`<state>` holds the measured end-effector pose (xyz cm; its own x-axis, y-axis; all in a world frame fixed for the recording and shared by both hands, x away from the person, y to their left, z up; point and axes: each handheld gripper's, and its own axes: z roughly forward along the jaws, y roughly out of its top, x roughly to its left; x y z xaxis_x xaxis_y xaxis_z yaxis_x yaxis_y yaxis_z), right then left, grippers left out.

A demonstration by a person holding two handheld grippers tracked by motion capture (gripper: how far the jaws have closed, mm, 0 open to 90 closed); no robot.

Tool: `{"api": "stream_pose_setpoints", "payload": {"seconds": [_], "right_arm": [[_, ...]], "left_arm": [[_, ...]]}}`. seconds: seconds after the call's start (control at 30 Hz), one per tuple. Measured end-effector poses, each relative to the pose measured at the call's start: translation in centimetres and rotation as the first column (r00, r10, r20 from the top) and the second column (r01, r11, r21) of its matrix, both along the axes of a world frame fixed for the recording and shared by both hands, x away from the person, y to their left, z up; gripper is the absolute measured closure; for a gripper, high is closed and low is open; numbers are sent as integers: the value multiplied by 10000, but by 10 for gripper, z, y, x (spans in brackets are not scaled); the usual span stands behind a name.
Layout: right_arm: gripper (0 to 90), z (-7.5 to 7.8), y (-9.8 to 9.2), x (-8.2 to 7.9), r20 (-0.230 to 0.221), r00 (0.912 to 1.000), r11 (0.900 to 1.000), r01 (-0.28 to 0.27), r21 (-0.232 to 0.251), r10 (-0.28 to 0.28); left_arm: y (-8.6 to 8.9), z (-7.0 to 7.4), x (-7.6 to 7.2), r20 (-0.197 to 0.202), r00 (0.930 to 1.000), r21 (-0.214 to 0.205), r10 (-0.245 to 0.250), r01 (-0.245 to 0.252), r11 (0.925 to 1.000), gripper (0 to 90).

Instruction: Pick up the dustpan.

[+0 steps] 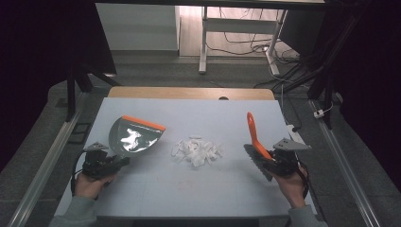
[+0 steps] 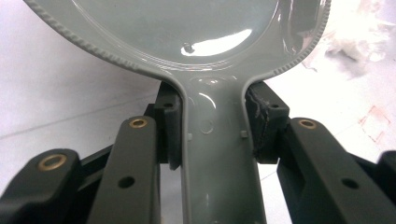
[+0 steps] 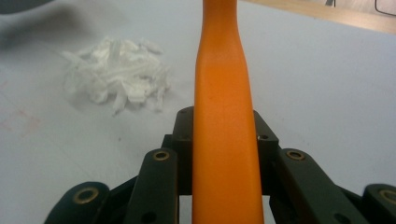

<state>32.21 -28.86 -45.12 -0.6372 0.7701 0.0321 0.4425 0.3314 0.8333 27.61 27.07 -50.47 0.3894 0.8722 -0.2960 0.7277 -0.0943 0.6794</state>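
Dustpan (image 1: 135, 137) handle is sitting clamped in left gripper (image 1: 112, 162), brush (image 1: 257, 142) handle clamped in right gripper (image 1: 274, 163). Paper scraps (image 1: 197, 150) are lying mid-table between them. I'm thinking: keep pan lip flat (orange edge down), sweep leftward in short strokes.

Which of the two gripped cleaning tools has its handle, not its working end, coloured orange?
The small brush with the orange handle, clamped in the right gripper. The glossy grey plastic dustpan in the left gripper has a grey handle; only its front lip is orange.
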Motion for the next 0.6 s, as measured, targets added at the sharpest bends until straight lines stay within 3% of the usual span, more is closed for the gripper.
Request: {"api": "stream_pose_setpoints", "payload": {"seconds": [0.17,0.43,0.6], "right_arm": [[705,6,0,2,117,9999,9992,15,401,-19],[705,8,1,0,152,9997,9989,170,440,-176],[704,6,4,1,103,9998,9987,162,492,-168]], "left_arm": [[0,5,3,269,9992,-135,-312,316,9994,614],[0,12,0,623,9952,-193,-758,772,9968,614],[-1,20,-7,939,9895,197,-1103,1089,9939,614]]}}
